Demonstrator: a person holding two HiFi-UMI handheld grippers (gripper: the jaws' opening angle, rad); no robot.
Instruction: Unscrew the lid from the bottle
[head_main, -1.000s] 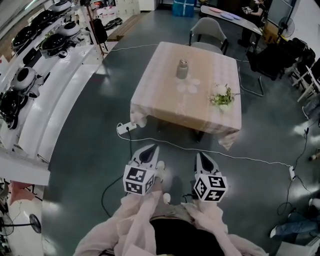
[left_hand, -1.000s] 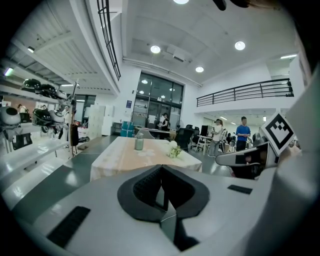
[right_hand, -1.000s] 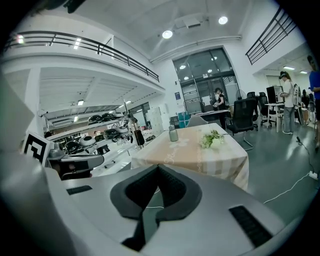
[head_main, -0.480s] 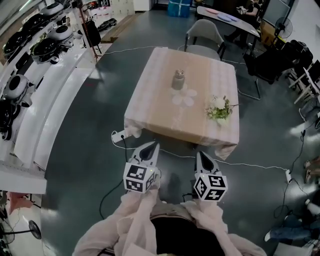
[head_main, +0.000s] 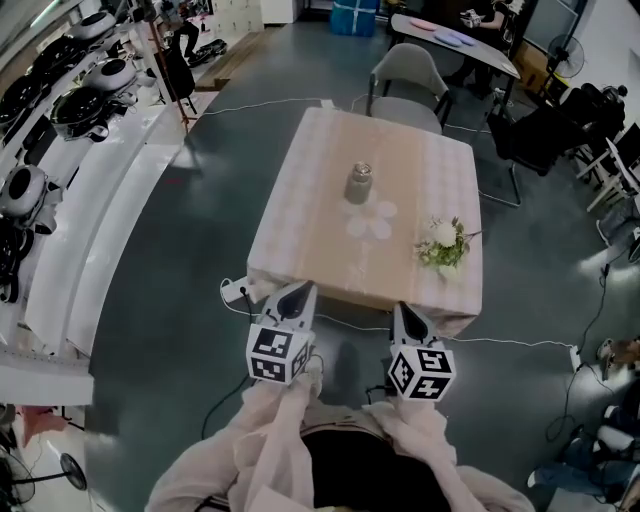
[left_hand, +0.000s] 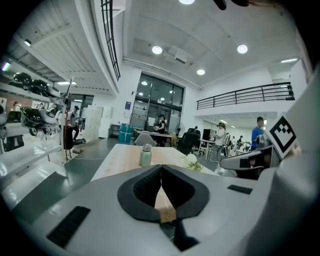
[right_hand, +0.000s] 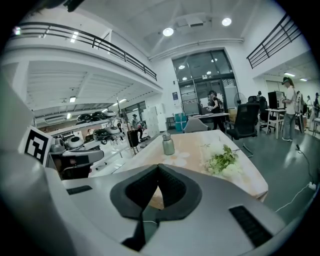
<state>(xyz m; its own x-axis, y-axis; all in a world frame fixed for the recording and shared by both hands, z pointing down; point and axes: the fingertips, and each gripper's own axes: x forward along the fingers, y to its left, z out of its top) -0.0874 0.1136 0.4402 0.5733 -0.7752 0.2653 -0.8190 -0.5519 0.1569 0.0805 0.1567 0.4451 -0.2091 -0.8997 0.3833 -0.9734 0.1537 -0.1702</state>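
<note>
- Presently, the left gripper (head_main: 299, 292) has its jaws closed together with nothing between them. It is held low in front of the person, close to the near edge of the table (head_main: 310, 200).
- Right gripper (head_main: 406, 314): jaws likewise pressed together and empty. It is level with the left one, on its right, and also at the table's near edge.
- Bottle (head_main: 360, 185): stands upright towards the middle of the table, well apart from both grippers. The lid (head_main: 364, 169) appears seated on top.
- Flowers (head_main: 443, 243): lie towards the table's near right corner, apart from the bottle and to the right of a straight approach.
- Step in hand, by judgement: approach only; unscrewing is not yet begun.
- Next move calls for:
  - both grippers to be carried forward over the table and their jaws opened;
  - one to clamp the bottle body and steady it;
  - the other to be set around the lid for turning;
  - the reach to pass left of the flowers.
</note>
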